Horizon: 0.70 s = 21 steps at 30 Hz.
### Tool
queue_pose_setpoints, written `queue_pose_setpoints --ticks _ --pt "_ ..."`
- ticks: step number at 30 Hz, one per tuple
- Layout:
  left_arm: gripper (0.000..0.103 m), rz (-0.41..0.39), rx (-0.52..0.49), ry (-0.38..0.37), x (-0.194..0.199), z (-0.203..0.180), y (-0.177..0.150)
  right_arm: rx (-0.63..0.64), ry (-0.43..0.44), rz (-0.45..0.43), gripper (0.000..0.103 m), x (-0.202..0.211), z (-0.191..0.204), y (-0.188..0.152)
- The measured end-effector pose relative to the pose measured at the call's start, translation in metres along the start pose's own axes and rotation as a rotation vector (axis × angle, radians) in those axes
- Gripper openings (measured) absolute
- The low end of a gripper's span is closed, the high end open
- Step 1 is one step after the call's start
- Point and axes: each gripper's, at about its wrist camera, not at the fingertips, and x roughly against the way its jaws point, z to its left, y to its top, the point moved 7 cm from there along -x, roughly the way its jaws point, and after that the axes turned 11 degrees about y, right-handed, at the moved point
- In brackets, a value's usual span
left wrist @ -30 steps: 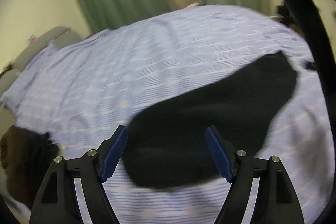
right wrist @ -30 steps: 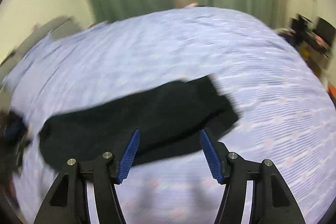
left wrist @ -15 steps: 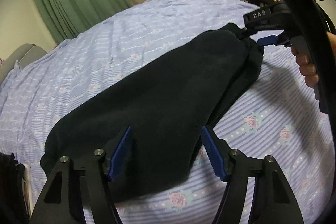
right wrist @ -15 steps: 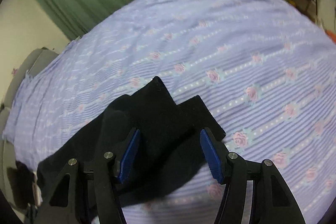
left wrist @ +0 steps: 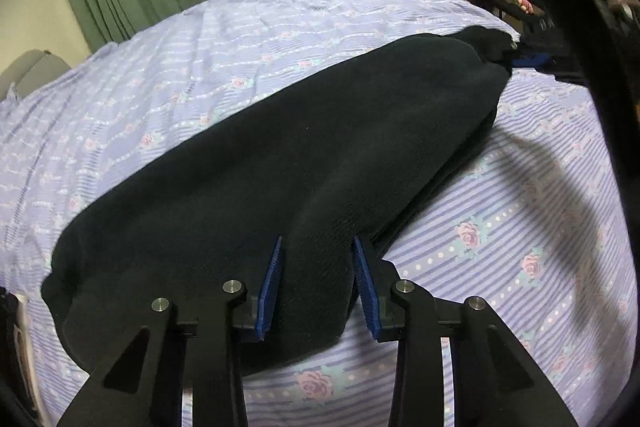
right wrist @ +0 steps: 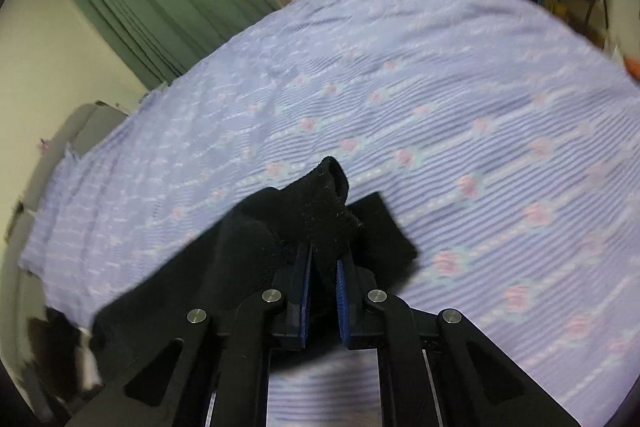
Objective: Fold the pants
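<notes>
The right gripper [right wrist: 323, 267] is clamped on the black pants [left wrist: 280, 163] hem; the left gripper [left wrist: 318, 275] has just been closing around a thick fold. If lifted unevenly, this bulky fold may slip.

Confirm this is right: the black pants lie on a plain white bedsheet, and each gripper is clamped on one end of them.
Not quite. The bedsheet is lavender-striped with pink roses, not plain white, as both wrist views show. The rest stands: the left gripper and the right gripper each pinch an end of the black pants.
</notes>
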Motion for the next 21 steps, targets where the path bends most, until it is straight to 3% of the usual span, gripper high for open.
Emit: queue_pose_setpoints --ticks 4,7,8,10,11,14,17,21 --pt "0.037 0.013 0.0 0.003 -0.004 0.004 -0.003 0.012 -0.051 0.088 0.011 -0.027 -0.019 -0.012" --pt "0.037 0.022 -0.006 0.01 -0.006 0.003 -0.006 -0.003 -0.052 0.096 0.013 -0.028 -0.026 -0.021" --pt "0.038 0.025 -0.007 0.012 -0.006 0.004 -0.008 -0.01 -0.048 0.089 0.019 -0.024 -0.028 -0.022" --pt "0.042 0.034 -0.001 0.01 -0.008 0.006 -0.01 -0.021 -0.073 0.074 0.051 -0.013 -0.031 -0.022" --pt "0.047 0.042 0.004 0.015 -0.007 0.007 -0.011 -0.018 -0.096 0.051 0.057 -0.002 -0.033 -0.021" --pt "0.049 0.048 0.019 0.024 0.002 0.01 -0.005 0.008 -0.068 -0.013 0.065 0.023 -0.026 -0.021" --pt "0.06 -0.054 0.091 0.04 0.036 0.025 0.009 0.03 -0.027 -0.046 0.079 0.036 -0.019 -0.022" --pt "0.06 -0.107 0.197 0.037 0.043 0.038 0.029 0.027 0.006 -0.039 0.08 0.023 -0.014 -0.021"
